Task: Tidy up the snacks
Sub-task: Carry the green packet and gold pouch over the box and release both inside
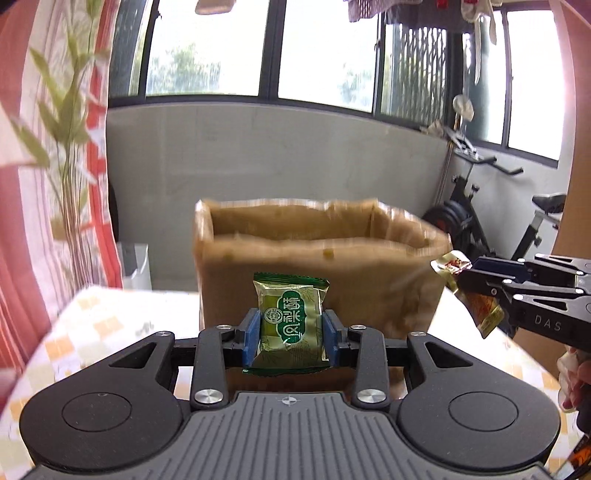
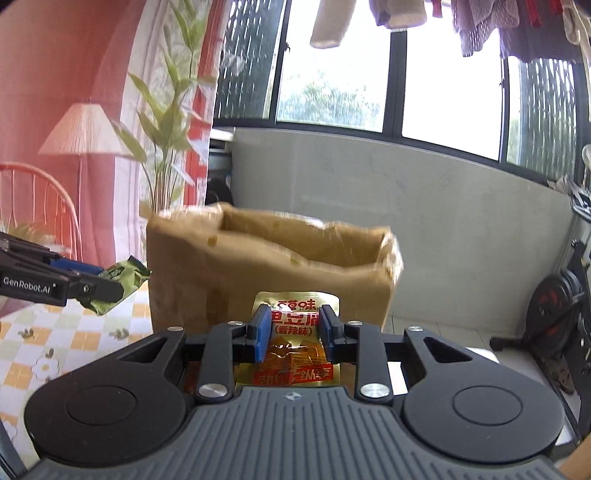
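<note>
Here, left tool [image 1: 291,332] clamped on a green snack packet [image 1: 290,321] before the brown paper bag [image 1: 317,266], right tool [image 2: 293,332] gripping a gold snack packet [image 2: 295,332] beside the bag.

Exercise bike [image 1: 532,225] right; leafy plant [image 2: 166,122], lamp [image 2: 83,129] left; laundry [image 2: 476,22] overhead.
</note>
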Demonstrator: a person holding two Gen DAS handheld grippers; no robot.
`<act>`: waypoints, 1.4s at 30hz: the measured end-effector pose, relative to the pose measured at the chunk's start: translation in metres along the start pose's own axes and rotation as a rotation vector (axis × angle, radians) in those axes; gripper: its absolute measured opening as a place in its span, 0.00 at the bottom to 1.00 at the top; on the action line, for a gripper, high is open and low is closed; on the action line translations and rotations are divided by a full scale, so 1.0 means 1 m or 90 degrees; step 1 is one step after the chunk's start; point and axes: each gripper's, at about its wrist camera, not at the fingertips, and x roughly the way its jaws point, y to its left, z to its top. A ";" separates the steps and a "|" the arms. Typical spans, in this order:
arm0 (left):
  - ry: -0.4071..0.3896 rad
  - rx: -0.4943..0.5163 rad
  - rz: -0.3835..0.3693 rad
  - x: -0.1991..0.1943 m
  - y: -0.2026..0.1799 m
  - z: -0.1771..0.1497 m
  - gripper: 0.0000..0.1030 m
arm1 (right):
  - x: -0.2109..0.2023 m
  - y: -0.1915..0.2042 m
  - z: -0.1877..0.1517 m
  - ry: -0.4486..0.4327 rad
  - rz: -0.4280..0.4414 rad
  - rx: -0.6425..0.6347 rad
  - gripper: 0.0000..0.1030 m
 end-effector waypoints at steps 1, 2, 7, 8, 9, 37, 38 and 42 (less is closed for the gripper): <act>-0.008 -0.004 -0.002 0.003 0.001 0.009 0.36 | 0.003 -0.003 0.009 -0.010 0.004 0.005 0.29; -0.013 -0.011 -0.006 0.007 0.002 0.018 0.36 | 0.007 -0.005 0.016 -0.019 0.008 0.007 0.29; -0.048 -0.007 -0.002 0.032 -0.002 0.064 0.36 | 0.037 -0.012 0.047 -0.056 0.007 -0.022 0.29; -0.045 -0.011 -0.005 0.041 -0.004 0.072 0.36 | 0.045 -0.014 0.052 -0.057 0.007 -0.024 0.29; -0.037 -0.015 -0.010 0.052 -0.005 0.081 0.36 | 0.054 -0.016 0.056 -0.055 0.008 -0.023 0.29; -0.032 -0.014 0.046 0.044 0.021 0.059 0.54 | 0.044 -0.060 0.014 -0.062 0.035 0.057 0.53; -0.036 -0.016 0.048 0.038 0.023 0.054 0.54 | 0.040 -0.060 0.008 -0.066 0.033 0.056 0.53; -0.034 -0.003 0.053 0.026 0.028 0.040 0.54 | 0.028 -0.058 -0.013 -0.065 0.021 0.055 0.53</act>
